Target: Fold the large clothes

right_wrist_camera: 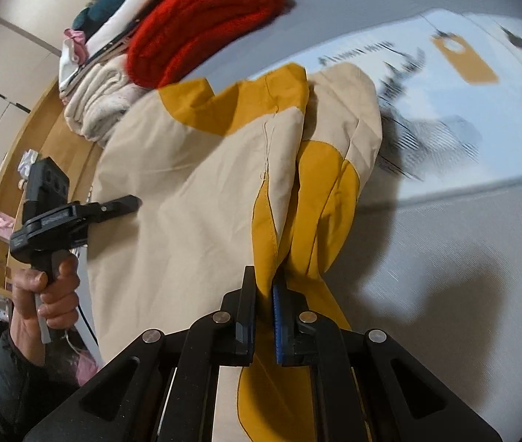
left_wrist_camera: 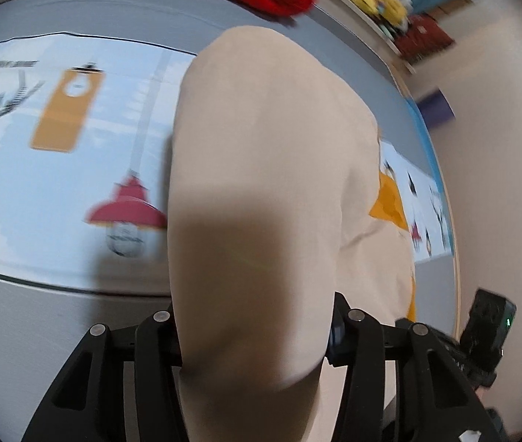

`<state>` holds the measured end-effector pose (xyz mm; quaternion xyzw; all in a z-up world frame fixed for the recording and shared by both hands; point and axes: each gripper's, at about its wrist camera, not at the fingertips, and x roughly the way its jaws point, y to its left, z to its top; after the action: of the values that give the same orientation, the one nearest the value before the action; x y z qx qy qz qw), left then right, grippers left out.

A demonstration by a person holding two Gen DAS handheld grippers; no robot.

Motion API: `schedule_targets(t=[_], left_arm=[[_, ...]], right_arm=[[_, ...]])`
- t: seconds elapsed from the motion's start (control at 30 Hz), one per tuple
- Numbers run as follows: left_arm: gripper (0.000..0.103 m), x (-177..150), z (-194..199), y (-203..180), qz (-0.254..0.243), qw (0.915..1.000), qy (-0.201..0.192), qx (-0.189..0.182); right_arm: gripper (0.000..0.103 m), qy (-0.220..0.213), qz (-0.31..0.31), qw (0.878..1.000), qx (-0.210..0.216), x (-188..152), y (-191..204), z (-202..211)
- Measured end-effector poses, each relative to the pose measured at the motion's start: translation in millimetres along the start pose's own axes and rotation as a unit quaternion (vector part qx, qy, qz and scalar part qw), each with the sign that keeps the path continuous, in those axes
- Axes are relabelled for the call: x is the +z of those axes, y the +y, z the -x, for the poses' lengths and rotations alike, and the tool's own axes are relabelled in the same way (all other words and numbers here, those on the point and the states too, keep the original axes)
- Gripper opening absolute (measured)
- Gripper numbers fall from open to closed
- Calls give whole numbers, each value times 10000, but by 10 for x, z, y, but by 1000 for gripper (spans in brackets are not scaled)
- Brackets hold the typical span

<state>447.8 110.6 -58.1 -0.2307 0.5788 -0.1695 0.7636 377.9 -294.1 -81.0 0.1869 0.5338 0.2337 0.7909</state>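
1. Cream cloth with mustard-yellow patches point(right_wrist_camera: 194, 169) — a big soft garment, maybe a jacket or top. It hangs and droops between both grippers, so I think it is light and floppy, not stiff.

2. Smooth cloth like this may slip. Best to hold it at an edge or a seam, where it is bunched thick.

3. The right gripper point(right_wrist_camera: 262, 313) has its jaws almost closed, pinching a bunched fold of yellow and cream cloth between the blue pads.

4. The left gripper point(left_wrist_camera: 257, 335) has its jaws about half apart, with a thick roll of cream cloth filling the gap. It looks held, with the cloth draped up and over.

5. A hand point(right_wrist_camera: 49, 291) in a dark sleeve holds the left gripper, by the garment's left side.

6. The garment is lifted over a grey bed cover point(right_wrist_camera: 445, 258) that has a pale blue picture panel point(left_wrist_camera: 76, 147) on it — lamps and a tag shape.

7. By the far edge of the bed sit a red knit point(right_wrist_camera: 205, 18) and a pile of folded pale clothes point(right_wrist_camera: 95, 110).
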Motion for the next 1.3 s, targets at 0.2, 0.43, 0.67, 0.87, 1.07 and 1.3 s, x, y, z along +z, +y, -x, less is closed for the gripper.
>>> schedule_targets(t=[0.2,0.43,0.67,0.87,1.07,1.3], left_arm=[[61,58,5,270,395,9956,-230,823],[62,-76,174,77,-76,9909,-512,1241],[63,-79,231,-117,-398,9891,-516,1319],[63,-232,372,-236,-604,9881,-525,1315],[63,-581,416,-448,-1211,9843,-30,1284],[69,-1183,-135,-236,-1827,9614,999,1797]], right_arm=[[13,232,144,9968,-746,25,153,-274],[20,437,271,9926,-1097,-57,105,-217],[31,455,612,9928,-923,-166,310,4],[41,772,1096,9863,-958,-378,499,17],[41,1395,1378,9704,-1406,-616,447,-217],[9,1477,1370,9671,-1551,-690,445,-251]])
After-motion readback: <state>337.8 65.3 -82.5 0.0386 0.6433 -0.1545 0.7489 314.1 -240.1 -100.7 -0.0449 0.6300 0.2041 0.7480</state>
